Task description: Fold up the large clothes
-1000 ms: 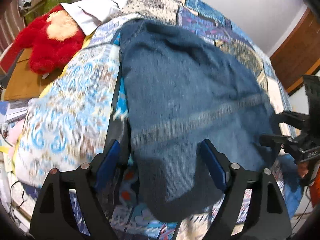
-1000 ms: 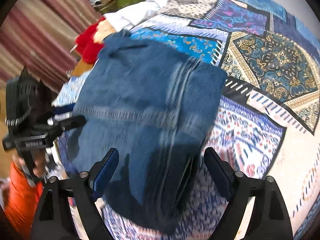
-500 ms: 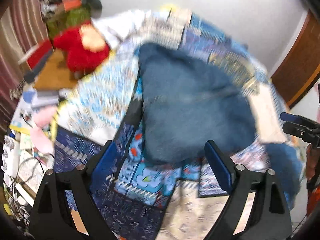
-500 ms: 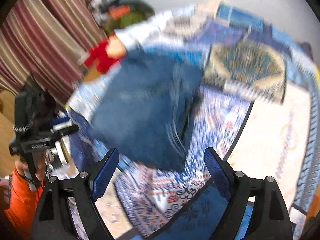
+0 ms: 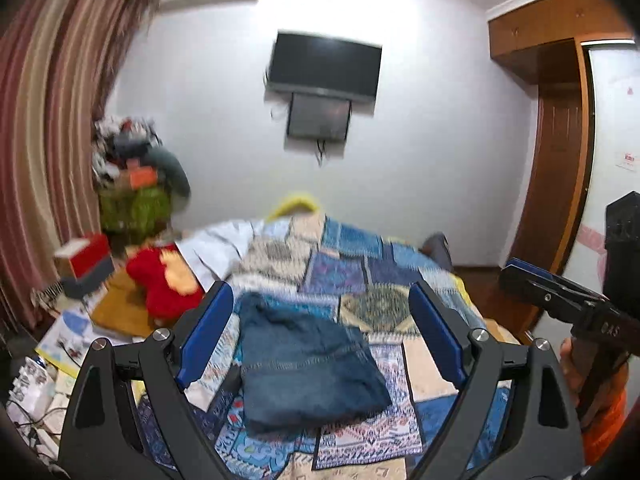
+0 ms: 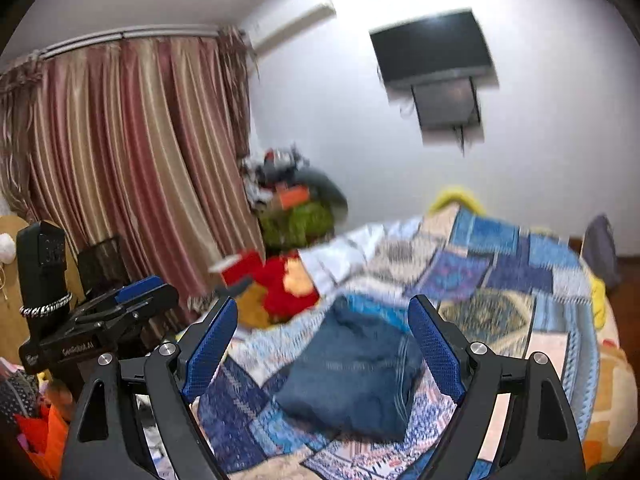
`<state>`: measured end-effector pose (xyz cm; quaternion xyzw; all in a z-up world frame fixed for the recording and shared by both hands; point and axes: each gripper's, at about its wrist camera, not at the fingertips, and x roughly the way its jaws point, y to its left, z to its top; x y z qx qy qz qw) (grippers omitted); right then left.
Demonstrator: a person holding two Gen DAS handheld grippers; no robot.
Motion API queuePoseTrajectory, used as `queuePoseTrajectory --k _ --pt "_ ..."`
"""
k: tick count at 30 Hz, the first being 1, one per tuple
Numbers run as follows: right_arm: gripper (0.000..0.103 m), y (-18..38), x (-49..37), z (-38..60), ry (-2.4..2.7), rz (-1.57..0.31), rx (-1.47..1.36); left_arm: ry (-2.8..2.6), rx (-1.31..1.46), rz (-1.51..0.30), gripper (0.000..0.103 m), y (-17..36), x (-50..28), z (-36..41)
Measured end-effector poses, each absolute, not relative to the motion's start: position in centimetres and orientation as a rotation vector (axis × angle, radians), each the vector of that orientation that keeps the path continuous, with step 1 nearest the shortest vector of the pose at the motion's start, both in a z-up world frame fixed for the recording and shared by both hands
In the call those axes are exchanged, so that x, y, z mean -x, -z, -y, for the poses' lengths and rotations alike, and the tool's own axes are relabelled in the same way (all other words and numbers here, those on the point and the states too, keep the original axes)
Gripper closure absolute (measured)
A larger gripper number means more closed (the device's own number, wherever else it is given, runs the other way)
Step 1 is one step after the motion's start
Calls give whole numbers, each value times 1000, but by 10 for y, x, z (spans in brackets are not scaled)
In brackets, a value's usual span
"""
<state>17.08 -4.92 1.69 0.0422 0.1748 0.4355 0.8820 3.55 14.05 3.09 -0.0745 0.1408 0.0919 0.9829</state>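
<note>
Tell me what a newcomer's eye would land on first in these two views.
The folded blue denim garment lies on the patchwork quilt, framed by the open left gripper and, in the other view, the open right gripper. A red plush toy sits at the bed's left edge, and a dark TV hangs on the white wall above.

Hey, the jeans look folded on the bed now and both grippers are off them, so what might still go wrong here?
1. The folded jeans sit on a rumpled patchwork quilt, so the stack might slump or open, though blur hides the edges.
2. The right gripper and left gripper are both open and clear of the denim; a low swing of either could snag it.
3. The red plush toy lies close beside the jeans and may crowd another garment.
</note>
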Motion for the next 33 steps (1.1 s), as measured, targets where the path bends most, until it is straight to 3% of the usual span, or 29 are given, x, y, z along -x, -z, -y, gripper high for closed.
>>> queuePoseTrajectory --k 7,9,10,33 --pt "16 -26 -118 58 -844 -246 -67 -218 107 -199 11 -32 -8 -122" --pt "3 -23 -110 57 -821 -243 -54 -231 86 -189 0 -30 -5 -119" --pt "0 -22 -106 57 -810 -244 -48 -240 78 -182 0 -29 -3 -117" --pt "0 0 -105 51 -737 -287 0 -273 133 -243 0 -12 -5 -126"
